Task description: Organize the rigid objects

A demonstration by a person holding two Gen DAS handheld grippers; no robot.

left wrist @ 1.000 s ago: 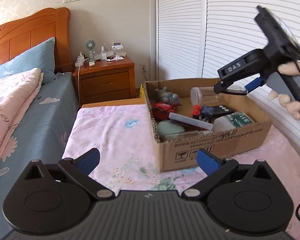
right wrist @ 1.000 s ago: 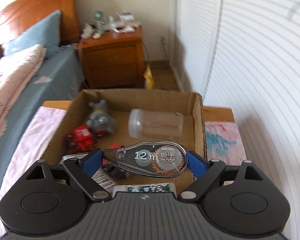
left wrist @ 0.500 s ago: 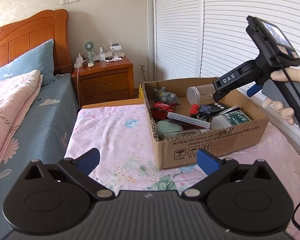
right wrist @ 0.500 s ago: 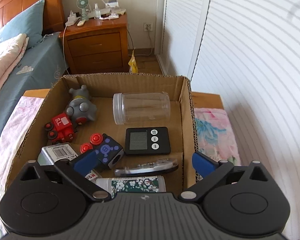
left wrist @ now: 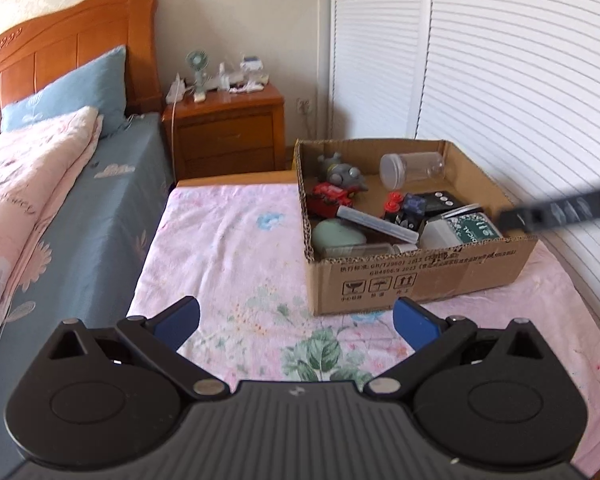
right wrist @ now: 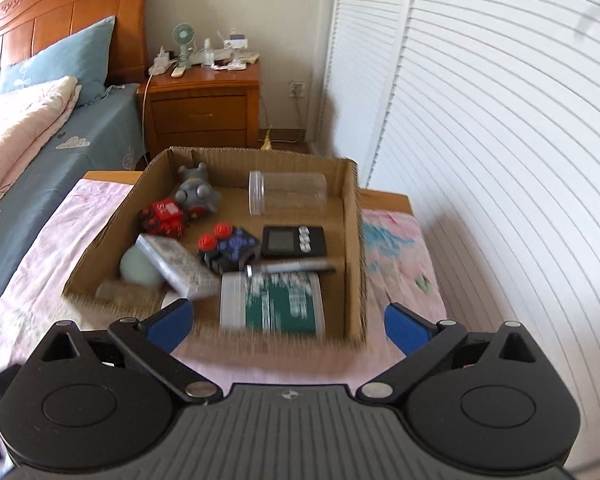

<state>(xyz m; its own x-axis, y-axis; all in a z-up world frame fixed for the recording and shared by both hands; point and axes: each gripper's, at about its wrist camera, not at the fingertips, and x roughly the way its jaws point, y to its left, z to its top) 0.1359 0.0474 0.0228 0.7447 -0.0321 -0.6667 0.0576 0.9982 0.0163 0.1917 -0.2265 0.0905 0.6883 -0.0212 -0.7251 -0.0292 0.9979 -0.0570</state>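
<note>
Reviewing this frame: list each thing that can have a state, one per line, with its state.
right gripper: open, nothing between the fingers
left gripper: open, holding nothing
cardboard box: open-topped, holding objects
clear jar: lying on its side in the box
correction tape: lying in the box, beside the green-labelled container
black timer: lying flat, face up
nightstand drawers: closed

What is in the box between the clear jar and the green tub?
In the right wrist view, a black timer and a grey pen-like stick lie between the clear jar and the green tub.
</note>
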